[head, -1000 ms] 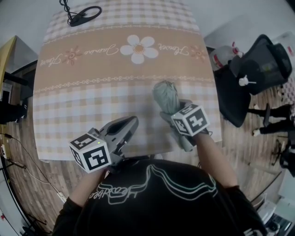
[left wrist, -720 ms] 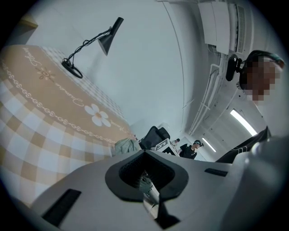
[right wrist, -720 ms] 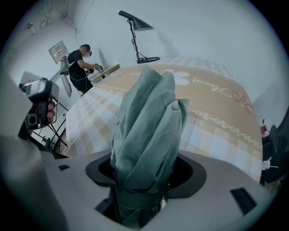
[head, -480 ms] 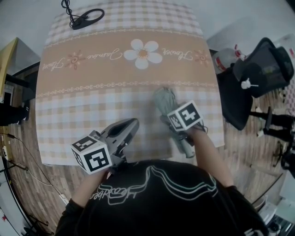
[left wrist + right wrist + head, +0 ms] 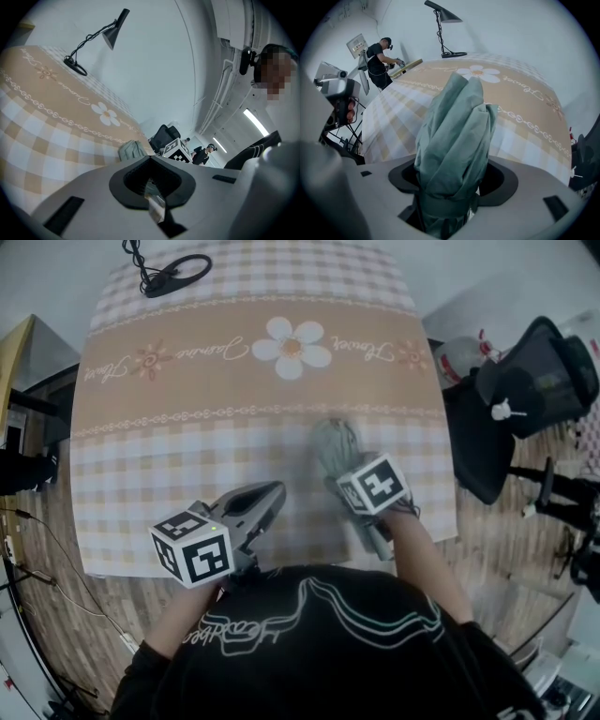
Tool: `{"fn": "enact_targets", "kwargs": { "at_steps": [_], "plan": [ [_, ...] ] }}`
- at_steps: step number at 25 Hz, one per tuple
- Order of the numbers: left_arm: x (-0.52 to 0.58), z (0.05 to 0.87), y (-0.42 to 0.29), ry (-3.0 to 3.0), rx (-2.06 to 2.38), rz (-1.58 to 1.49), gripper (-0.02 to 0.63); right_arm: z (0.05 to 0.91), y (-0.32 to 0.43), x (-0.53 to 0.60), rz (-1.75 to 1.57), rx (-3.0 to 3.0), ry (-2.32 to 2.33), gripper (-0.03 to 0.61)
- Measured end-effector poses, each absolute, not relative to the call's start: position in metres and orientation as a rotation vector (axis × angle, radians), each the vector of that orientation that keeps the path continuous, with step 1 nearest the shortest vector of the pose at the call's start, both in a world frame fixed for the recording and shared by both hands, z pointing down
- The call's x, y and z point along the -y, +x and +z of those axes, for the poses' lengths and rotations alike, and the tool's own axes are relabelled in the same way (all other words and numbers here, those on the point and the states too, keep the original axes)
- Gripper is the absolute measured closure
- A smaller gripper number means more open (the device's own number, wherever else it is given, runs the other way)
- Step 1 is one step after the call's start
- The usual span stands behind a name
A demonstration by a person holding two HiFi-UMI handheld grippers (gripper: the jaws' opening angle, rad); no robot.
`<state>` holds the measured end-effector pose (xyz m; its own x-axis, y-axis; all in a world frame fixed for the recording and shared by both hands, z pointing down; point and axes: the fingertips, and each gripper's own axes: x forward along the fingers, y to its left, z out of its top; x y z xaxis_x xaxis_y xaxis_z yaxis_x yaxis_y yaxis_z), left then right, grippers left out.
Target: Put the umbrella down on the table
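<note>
A folded grey-green umbrella (image 5: 336,442) is clamped in my right gripper (image 5: 359,507), which points steeply down over the near right part of the checked tablecloth (image 5: 187,427). In the right gripper view the umbrella (image 5: 454,136) rises from between the jaws, with its strap band sitting right at them. Whether its far end touches the cloth I cannot tell. My left gripper (image 5: 267,498) hovers to the left near the table's front edge, shut with nothing in it. The left gripper view shows the umbrella (image 5: 131,151) and the right gripper's marker cube beyond.
A black desk lamp (image 5: 173,273) stands at the table's far left corner. A black office chair (image 5: 525,371) is off the table's right side. The table's front edge lies just under both grippers. People stand in the room's background (image 5: 379,61).
My right gripper has sunk a little toward the table with the umbrella still in it. The left gripper has hardly moved.
</note>
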<state>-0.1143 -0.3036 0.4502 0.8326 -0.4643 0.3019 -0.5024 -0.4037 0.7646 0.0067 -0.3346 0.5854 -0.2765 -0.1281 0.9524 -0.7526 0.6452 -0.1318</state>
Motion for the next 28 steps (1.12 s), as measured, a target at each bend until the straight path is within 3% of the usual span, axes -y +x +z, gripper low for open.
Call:
{"fn": "enact_targets", "kwargs": {
  "at_steps": [16,28],
  "plan": [
    [0.279,0.431,-0.094,2.111,0.708,0.094,0.617,0.569,0.007,0.332,0.889,1.970,0.725,0.229],
    [0.234,0.391,-0.071,2.155,0.794,0.101,0.617,0.437,0.026,0.296,1.039,2.478,0.853,0.232]
  ]
}}
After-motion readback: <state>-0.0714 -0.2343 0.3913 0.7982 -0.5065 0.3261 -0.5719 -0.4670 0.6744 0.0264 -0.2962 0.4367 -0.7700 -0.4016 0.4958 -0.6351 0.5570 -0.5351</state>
